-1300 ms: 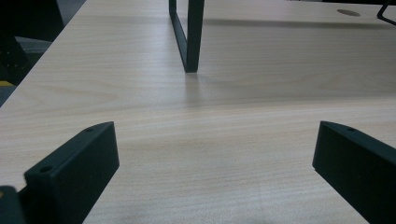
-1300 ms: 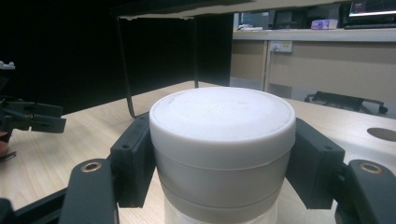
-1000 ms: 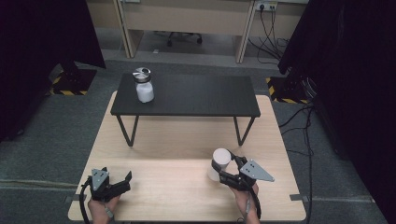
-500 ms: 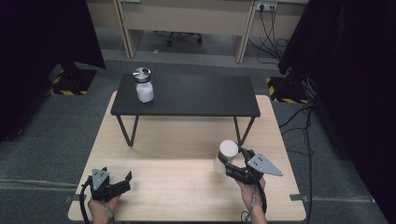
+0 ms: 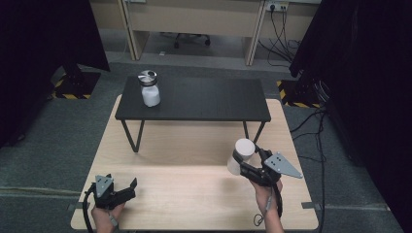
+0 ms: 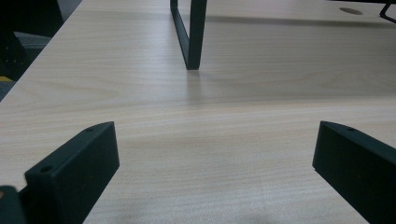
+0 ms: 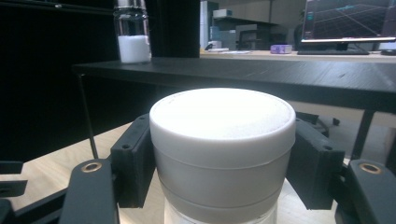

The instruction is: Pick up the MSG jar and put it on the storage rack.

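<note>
Over on the right, the right gripper (image 5: 248, 162) has its fingers (image 7: 135, 158) clamped on a white lidded container (image 5: 241, 155), one finger pressed to each side just under the lid, and the container is held up off the light wooden surface (image 5: 194, 145), above its near right part. From the right gripper view the container (image 7: 222, 149) sits upright between the fingers, its flat white lid facing up. The grey three-cornered plate (image 5: 282, 165) on top of that gripper points toward the right edge of the surface. Down at the near left corner, the left gripper (image 5: 127, 190) rests low over the wood in the person's hand (image 5: 107, 213), fingers spread wide apart with nothing between them; the left gripper view shows the two black fingers (image 6: 74, 172) well apart over bare wood grain. Across the far half of the surface stands a small black table (image 5: 204, 99) on thin metal legs, and one leg (image 6: 189, 32) shows ahead of the left gripper. On the black table's far left corner sits a glass jar (image 5: 148, 88) with a metal lid, part-filled with something white, well apart from the held container.
</note>
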Demonstrator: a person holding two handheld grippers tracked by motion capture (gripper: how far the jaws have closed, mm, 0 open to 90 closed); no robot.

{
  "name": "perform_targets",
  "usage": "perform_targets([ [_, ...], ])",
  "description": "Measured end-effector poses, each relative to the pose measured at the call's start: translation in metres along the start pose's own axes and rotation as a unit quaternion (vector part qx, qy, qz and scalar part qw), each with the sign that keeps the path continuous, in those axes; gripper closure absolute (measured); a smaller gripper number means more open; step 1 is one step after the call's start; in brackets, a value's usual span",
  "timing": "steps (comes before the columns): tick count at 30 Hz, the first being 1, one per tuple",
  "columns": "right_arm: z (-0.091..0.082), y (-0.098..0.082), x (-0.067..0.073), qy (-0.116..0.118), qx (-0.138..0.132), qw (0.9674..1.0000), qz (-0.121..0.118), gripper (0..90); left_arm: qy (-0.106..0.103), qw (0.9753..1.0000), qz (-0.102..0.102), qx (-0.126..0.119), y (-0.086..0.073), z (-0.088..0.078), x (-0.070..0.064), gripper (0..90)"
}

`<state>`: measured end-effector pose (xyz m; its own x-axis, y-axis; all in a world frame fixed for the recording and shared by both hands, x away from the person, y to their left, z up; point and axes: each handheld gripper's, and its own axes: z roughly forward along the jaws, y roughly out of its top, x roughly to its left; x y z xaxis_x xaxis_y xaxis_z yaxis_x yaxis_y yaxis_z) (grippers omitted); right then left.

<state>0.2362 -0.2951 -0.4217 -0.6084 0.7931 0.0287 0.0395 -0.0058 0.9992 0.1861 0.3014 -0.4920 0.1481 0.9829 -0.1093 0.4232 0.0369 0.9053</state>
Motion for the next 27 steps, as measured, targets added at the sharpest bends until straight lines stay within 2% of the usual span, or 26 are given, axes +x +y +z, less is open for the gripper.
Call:
perform_targets([
  [17,-0.007,0.033,-0.001,-0.028,-0.006,0.9995,-0.016,33.9,-0.008,1.0,-0.003,0.003,0.001,0.001,0.002,0.0],
  [27,-0.003,0.055,0.001,-0.04,-0.009,0.9991,-0.015,33.8,-0.013,0.9999,-0.005,0.002,0.001,0.0,0.004,0.0],
])
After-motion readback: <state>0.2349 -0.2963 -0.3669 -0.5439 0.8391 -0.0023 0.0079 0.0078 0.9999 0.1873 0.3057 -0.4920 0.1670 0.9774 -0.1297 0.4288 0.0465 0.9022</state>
